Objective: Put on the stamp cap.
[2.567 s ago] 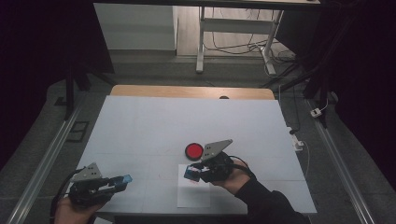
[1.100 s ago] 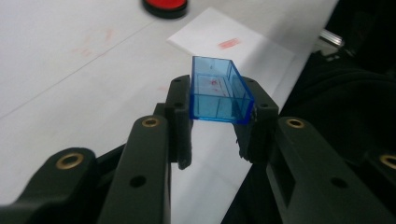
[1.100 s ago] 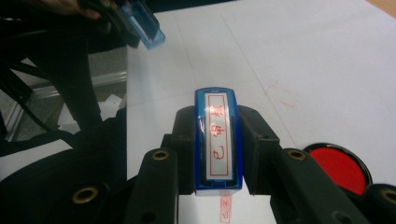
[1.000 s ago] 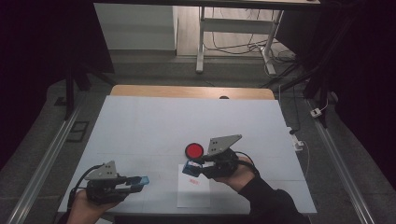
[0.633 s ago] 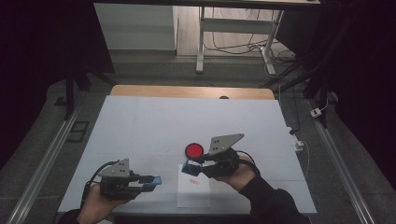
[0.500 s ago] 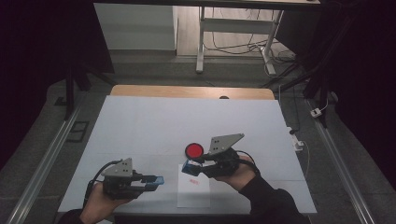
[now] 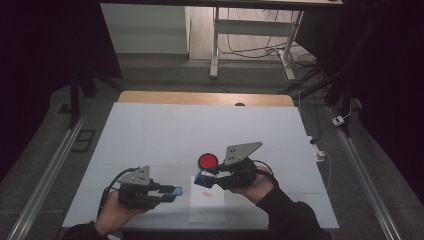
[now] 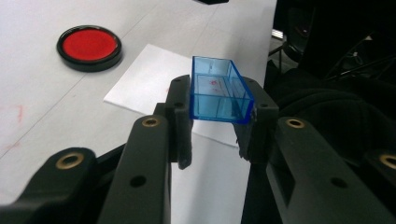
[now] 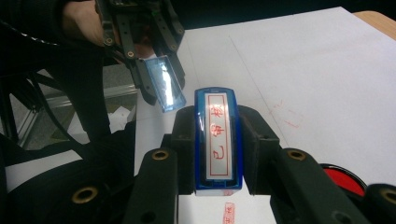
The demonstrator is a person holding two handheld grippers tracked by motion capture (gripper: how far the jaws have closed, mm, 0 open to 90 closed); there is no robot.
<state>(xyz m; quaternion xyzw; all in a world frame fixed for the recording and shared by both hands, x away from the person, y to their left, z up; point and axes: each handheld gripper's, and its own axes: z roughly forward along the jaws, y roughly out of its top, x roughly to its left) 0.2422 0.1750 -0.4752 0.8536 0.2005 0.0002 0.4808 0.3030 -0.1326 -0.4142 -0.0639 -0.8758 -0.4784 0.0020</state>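
My left gripper (image 8: 217, 123) is nearest to me, low on the table (image 7: 150, 130). Its two black jaws are squeezed tight on a little see-through blue cap (image 8: 219, 91). The cap is an open box shape, and I can see faint red marks through it. In the high view the cap (image 7: 176, 190) sticks out of the jaws toward the paper (image 7: 207, 210) and sits just beside its left edge.

My right gripper (image 9: 217, 140) is a bit farther in, over the top of the paper. Its jaws are pressed on both sides of a blue stamp (image 9: 218, 140). The stamp face is white with a red box line around it and red letters inside. The letters are not English and I cannot read them well. In this view the left gripper (image 9: 149, 60) hangs ahead with the cap (image 9: 164, 88) close to the stamp but not touching it.

The paper is white and lies flat. It has a small red print (image 7: 206, 195) on it, too small to read. In the right gripper view I can see more faint red prints (image 9: 285, 114) on the table cover.

Just past the stamp is a round ink pad (image 7: 208, 161), red inside with a black rim. It sits on the table close to the right gripper.

At the far edge is a strip of bare wood (image 7: 205, 98).
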